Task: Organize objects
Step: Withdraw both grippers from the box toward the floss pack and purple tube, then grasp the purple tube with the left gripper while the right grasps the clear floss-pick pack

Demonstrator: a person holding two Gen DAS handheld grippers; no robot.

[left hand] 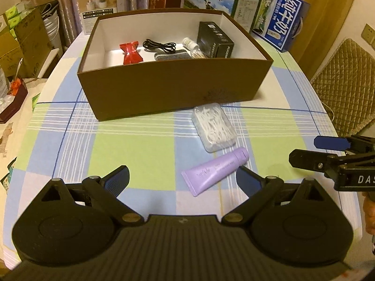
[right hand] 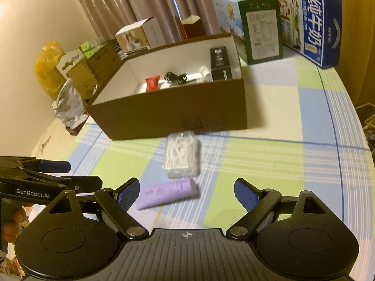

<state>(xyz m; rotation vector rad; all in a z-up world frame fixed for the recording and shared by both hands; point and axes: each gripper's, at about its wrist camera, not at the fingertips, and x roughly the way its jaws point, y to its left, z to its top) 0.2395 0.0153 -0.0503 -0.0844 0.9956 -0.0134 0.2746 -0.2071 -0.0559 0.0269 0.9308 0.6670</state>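
Note:
An open brown box (left hand: 164, 89) (right hand: 178, 112) stands mid-table holding a red packet (left hand: 130, 52) (right hand: 152, 83), a black cable (left hand: 159, 45) (right hand: 175, 77), a grey brush (left hand: 172, 55), a white bottle (left hand: 190, 43) and a black carton (left hand: 215, 41) (right hand: 220, 63). In front of it lie a clear case of white floss picks (left hand: 214, 126) (right hand: 181, 155) and a purple tube (left hand: 215, 169) (right hand: 167, 193). My left gripper (left hand: 182, 180) is open, empty, just before the tube. My right gripper (right hand: 186, 194) is open too, the tube between its fingers' line, untouched.
The table wears a green, blue and white checked cloth (left hand: 131, 140). Milk cartons (left hand: 283, 28) (right hand: 311, 23) and small boxes (left hand: 100, 2) stand behind the brown box. A quilted chair (left hand: 344, 79) is at right. Cardboard boxes (left hand: 21, 42) crowd the left.

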